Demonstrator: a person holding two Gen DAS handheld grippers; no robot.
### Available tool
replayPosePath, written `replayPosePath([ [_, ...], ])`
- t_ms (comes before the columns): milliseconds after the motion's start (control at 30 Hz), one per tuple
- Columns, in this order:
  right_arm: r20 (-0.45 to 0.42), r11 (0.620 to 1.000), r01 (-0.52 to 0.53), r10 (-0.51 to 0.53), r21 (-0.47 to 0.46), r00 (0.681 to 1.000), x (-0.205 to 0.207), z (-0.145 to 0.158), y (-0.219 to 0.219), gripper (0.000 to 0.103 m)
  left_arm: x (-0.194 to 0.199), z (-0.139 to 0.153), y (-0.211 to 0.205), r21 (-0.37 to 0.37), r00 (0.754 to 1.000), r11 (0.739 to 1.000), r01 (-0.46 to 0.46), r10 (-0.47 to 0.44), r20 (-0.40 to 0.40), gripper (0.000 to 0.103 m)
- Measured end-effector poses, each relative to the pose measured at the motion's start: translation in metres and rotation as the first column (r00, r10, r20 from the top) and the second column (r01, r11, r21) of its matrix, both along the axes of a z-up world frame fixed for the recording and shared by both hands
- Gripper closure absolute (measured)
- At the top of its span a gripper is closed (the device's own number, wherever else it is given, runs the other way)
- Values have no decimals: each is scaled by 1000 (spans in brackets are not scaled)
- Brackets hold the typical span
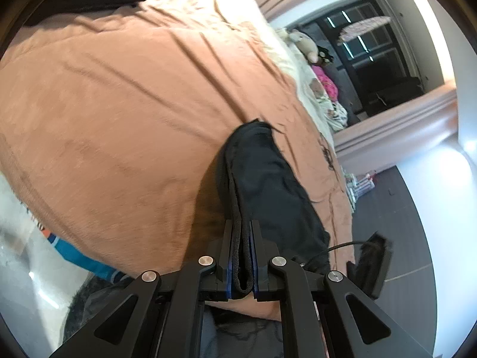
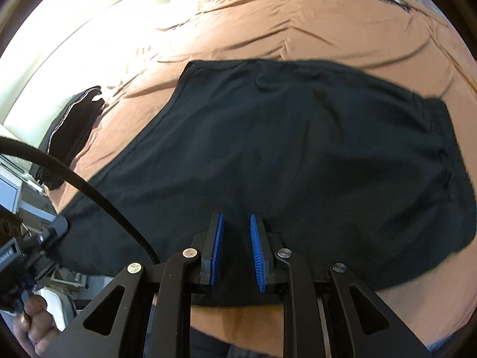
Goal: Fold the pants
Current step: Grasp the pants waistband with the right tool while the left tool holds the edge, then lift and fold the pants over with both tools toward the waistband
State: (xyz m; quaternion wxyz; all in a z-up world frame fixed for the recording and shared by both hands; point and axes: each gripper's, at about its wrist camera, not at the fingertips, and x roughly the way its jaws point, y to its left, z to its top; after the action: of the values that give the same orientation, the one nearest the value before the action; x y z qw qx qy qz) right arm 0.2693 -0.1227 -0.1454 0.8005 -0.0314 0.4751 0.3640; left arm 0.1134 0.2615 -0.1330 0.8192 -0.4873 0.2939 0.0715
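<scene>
The black pants [image 2: 298,155] lie spread on the brown bedcover [image 2: 268,18]. In the left wrist view they [image 1: 268,176] run away from me in a narrow band. My left gripper [image 1: 241,226] is shut on a doubled hem edge of the pants, with the cloth and its cord pinched between the blue pads [image 1: 229,271]. My right gripper [image 2: 236,220] is open just above the near edge of the pants, its blue pads [image 2: 258,250] apart with black cloth showing between them. It holds nothing.
A second dark folded garment [image 2: 71,131] lies at the bed's left edge near the white headboard [image 2: 59,35]. A hand and the other gripper [image 2: 18,265] show at lower left. A dark window [image 1: 372,59], toys and grey floor [image 1: 396,208] lie beyond the bed.
</scene>
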Motion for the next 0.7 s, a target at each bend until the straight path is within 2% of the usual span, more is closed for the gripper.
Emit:
replayPosePath([
  [267,-45,999,-18,21,48,999,-17,-9,-15,87,21,38,-18,48,997,997,57,-59,54,94],
  [467,-89,995,-22,31,100,996,-9,-7,-32,87,42,65,-42,97,990,989,108,-115,79,94],
  [700,-45,984,36,-29,173,999,1,18,-86,86,71,88,-75,140,978,975,173,-187,96,94],
])
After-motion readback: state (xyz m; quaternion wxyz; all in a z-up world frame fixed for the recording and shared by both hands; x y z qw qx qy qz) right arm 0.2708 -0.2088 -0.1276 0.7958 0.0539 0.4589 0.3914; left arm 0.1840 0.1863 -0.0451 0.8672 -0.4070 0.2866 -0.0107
